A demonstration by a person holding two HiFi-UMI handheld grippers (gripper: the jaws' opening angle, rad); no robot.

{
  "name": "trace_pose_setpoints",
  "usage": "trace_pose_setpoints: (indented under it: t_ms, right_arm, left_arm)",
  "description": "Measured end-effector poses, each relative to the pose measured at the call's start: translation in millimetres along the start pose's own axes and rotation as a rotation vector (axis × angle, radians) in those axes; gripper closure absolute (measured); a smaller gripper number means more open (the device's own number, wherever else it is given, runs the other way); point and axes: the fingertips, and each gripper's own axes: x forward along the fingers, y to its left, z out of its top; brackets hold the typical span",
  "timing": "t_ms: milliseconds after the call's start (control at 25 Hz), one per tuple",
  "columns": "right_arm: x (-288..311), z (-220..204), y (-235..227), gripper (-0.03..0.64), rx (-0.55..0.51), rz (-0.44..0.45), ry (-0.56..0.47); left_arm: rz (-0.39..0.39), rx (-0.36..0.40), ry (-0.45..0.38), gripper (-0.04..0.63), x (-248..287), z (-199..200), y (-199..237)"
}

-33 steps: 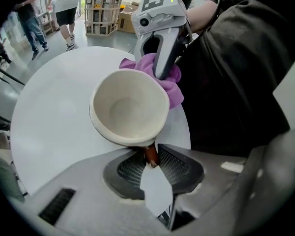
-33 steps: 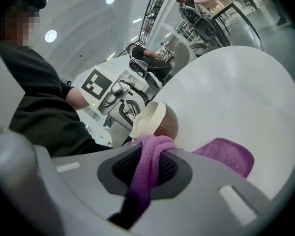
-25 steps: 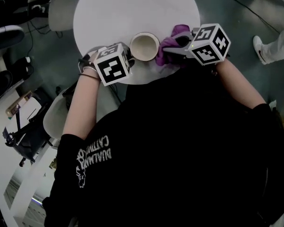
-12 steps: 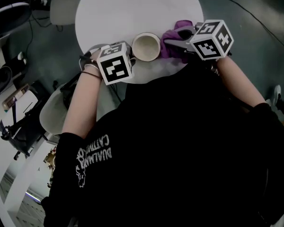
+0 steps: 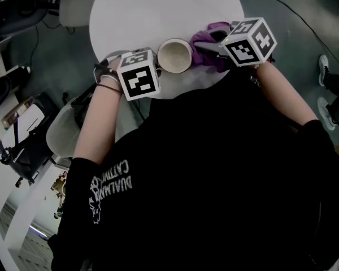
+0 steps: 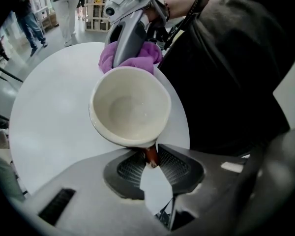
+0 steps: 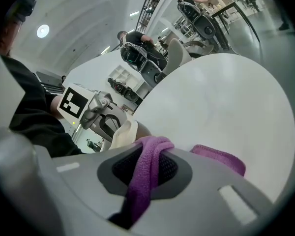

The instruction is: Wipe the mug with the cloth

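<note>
**Cloth at the mug's wall, most of the wipe left to do**

The cream mug (image 6: 130, 107) sits mouth up near the lower edge of the round white table (image 5: 158, 10), in the upper middle of the head view. The left gripper (image 6: 151, 160) has its jaws narrowed onto the mug's brown handle (image 6: 151, 154), steadying it. The right gripper (image 7: 146, 161), jaws nearly together, pinches a fold of the purple cloth (image 7: 137, 181). The cloth appears pressed against the mug's outer wall opposite the handle. The inside and the remaining sides look unwiped.

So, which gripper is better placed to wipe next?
Right. The right gripper is shut on the purple cloth beside the cream ceramic mug; the left gripper is busy pinching the mug's brown handle.
</note>
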Motion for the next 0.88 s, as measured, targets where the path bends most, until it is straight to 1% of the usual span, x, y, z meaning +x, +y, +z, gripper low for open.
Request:
trace_pose_setpoints:
  t_ms: [160, 320, 560, 880]
  right_arm:
    - [6.5, 4.5, -2.8, 0.577, 0.001, -0.024, 0.020]
    - [10.0, 7.0, -4.8, 0.578, -0.030, -0.048, 0.047]
    - [10.8, 15.7, -7.2, 0.578, -0.139, -0.120, 0.095]
    - [11.1, 26.5, -4.0, 0.580, -0.248, -0.149, 0.162]
  left_arm:
    - [-0.007, 0.005, 0.013, 0.517, -0.4, -3.7, 0.4]
    - [-0.016, 0.002, 0.019, 0.515, 0.6, -3.6, -1.3]
    - [-0.008, -0.009, 0.012, 0.517, 0.5, 1.6, -1.8]
    - [-0.004, -0.009, 0.000, 0.515, -5.1, 4.8, -1.6]
